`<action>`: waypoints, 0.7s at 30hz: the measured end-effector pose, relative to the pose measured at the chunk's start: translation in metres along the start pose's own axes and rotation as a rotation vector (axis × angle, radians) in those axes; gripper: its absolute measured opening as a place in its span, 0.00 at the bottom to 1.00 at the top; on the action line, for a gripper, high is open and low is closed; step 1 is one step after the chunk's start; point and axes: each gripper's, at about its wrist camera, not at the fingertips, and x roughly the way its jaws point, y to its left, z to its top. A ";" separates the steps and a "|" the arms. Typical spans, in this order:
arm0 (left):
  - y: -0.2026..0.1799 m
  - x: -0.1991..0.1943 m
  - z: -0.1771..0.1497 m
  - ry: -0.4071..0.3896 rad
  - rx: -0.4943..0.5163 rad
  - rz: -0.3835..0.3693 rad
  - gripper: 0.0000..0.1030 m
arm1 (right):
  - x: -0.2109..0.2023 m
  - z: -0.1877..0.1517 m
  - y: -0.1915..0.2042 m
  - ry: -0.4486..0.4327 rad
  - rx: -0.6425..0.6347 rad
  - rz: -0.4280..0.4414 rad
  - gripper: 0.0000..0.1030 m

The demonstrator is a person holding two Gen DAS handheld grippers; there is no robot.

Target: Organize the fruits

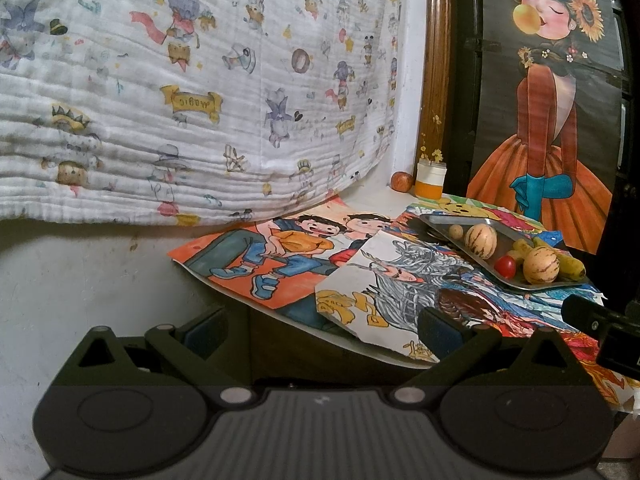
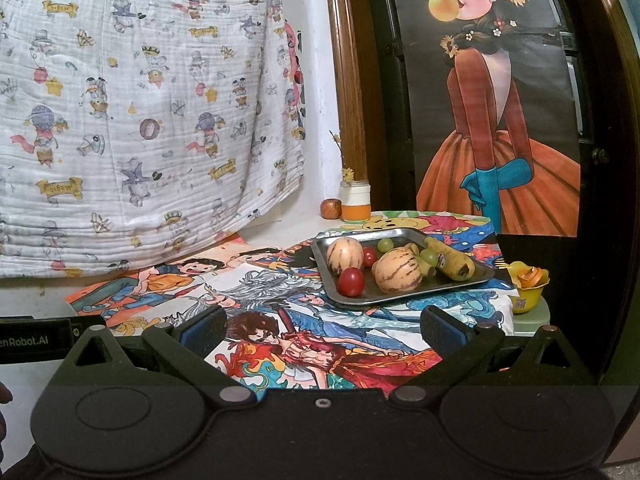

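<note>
Both claws hang spread and empty above the near edge of the bench, likely held back for a clear look at the fruit. The right claw [image 2: 324, 330] faces the metal tray [image 2: 476, 276] almost squarely; the tray sits ahead and slightly right, apart from its fingers. The left claw [image 1: 324, 330] sees the tray [image 1: 440, 220] far off to its right. On it lie two striped melons [image 2: 398, 276], red tomatoes [image 2: 351, 282], green grapes [image 2: 386, 245] and a banana [image 2: 448, 260], loosely mixed. A small yellow bowl [image 2: 528, 292] stands just right of the tray; a lone reddish fruit [image 2: 331, 209] rests by a jar [image 2: 355, 200] behind.
</note>
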 end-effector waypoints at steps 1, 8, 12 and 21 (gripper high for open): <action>0.000 0.000 0.000 0.000 0.000 0.000 1.00 | 0.000 0.000 0.000 0.000 0.000 0.000 0.99; 0.000 0.000 -0.001 0.000 0.000 0.000 1.00 | 0.000 0.000 0.000 0.002 0.000 0.000 0.99; 0.000 0.000 -0.001 0.001 0.000 0.000 1.00 | 0.000 0.000 0.000 0.001 0.000 0.000 0.99; 0.000 0.000 -0.002 0.021 -0.019 -0.020 1.00 | 0.001 0.000 0.000 0.002 0.001 0.000 0.99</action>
